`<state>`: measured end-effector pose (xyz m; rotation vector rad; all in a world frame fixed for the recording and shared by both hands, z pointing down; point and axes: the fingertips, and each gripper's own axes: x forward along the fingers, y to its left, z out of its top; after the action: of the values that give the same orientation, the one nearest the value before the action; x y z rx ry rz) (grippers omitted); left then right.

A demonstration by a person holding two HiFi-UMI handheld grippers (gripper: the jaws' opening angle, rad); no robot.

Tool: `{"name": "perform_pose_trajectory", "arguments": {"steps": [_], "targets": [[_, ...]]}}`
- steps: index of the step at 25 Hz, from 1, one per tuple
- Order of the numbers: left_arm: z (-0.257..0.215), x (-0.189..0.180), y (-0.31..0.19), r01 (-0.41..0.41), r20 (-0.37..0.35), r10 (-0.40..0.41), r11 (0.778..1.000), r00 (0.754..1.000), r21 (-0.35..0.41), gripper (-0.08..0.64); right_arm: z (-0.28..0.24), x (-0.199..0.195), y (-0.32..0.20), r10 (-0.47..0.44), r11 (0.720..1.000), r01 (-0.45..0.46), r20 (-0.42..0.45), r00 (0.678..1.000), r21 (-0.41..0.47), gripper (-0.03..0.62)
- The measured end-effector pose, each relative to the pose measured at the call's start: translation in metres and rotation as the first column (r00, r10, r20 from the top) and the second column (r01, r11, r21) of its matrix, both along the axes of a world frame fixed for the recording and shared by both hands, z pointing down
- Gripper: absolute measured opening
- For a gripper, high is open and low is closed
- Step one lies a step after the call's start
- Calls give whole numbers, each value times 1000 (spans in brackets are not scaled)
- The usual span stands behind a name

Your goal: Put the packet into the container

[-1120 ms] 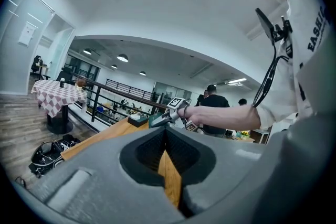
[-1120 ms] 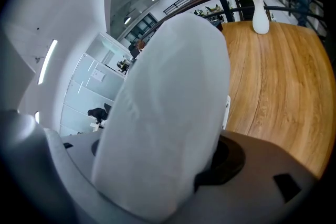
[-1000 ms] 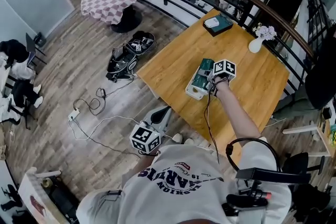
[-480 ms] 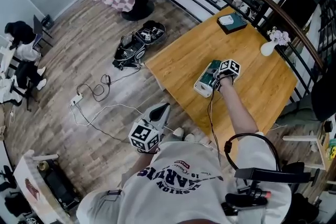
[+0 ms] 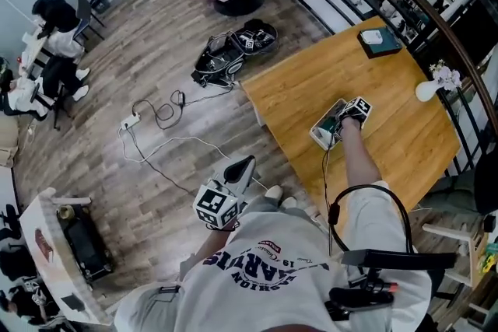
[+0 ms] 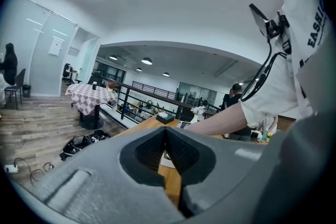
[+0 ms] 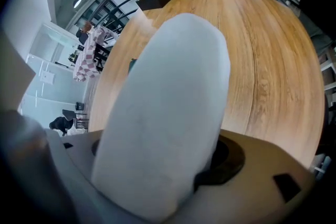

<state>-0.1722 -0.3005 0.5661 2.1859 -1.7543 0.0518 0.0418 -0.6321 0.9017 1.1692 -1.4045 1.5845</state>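
the right gripper [image 5: 348, 119] has dropped toward the table [image 5: 405, 144], pinching the white packet [image 7: 168, 102] above the container [image 5: 321, 136] at three o'clock. placing step underway; next, lower in, release. left gripper [image 5: 237, 171], six o'clock, pressed together, empty.

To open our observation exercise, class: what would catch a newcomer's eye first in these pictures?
A big white packet fills the jaws of the right gripper, down at the container on the wooden table. The left gripper hangs beside the table, above a floor with loose cables.
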Motion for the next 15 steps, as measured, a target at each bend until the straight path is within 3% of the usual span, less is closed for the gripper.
{"name": "perform_pose_trajectory", "arguments": {"steps": [5,10,15], "targets": [[6,-18,3,71,3,-71,997,998,-18,0,25,-12,-7,-93,995,91,-107,990,-28,370],[1,-21,0,102,4,-101,995,995,-9,0,33,-14,4,-127,989,108,-207,970,-103,364],[-7,0,-7,35,114,-39,999,993,36,0,38,-15,-1,-121,991,102,-244,962,-87,359]]}}
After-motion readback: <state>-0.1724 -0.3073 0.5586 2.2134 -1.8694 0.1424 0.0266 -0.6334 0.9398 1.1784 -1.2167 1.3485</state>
